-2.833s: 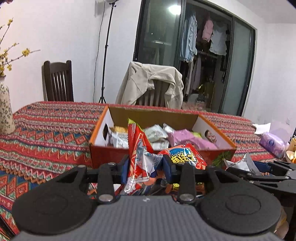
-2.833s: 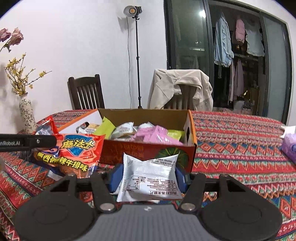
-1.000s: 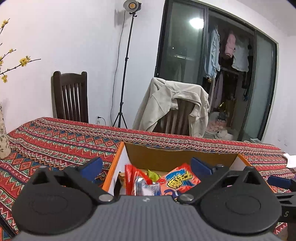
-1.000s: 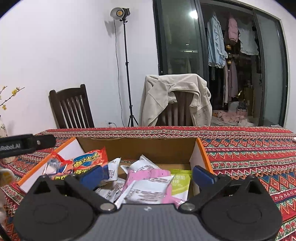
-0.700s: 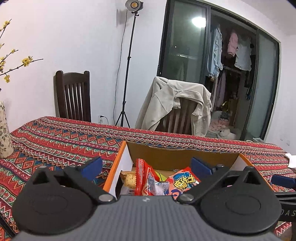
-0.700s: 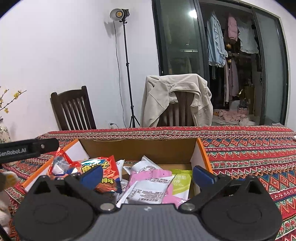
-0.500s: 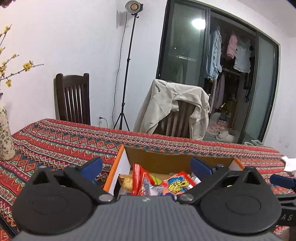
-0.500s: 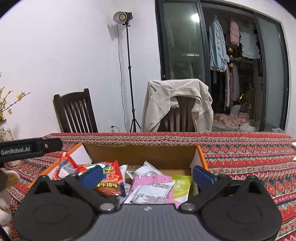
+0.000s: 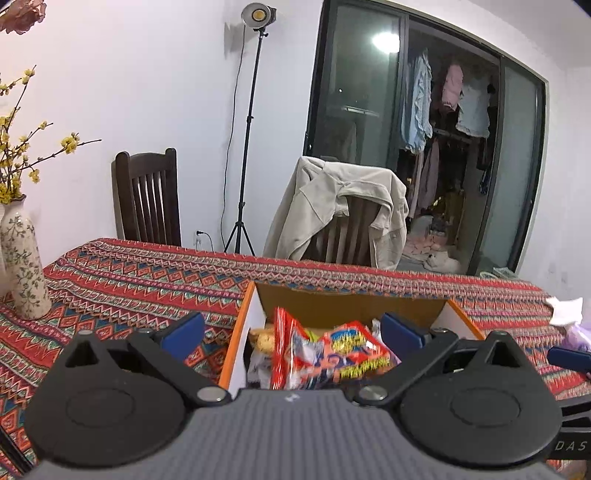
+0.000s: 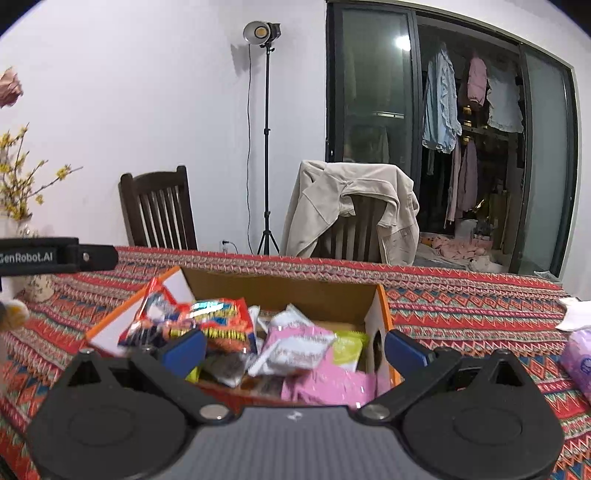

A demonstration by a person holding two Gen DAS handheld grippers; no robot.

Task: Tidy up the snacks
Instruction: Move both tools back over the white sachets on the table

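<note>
Snacks filled the cardboard box [image 10: 280,291]; my left gripper [image 9: 291,330] and right gripper [image 10: 293,347] hung wide open, empty, above it.

Bright studio lamp [image 9: 255,14] glare; fisheye-bent edges — blurred snacks [image 10: 295,354]

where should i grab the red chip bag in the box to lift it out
Take the red chip bag by its crimped top edge, coming from above. It lies tilted on top of the other packets in the cardboard box, so that edge looks free; its puffy middle would likely slip.
</note>
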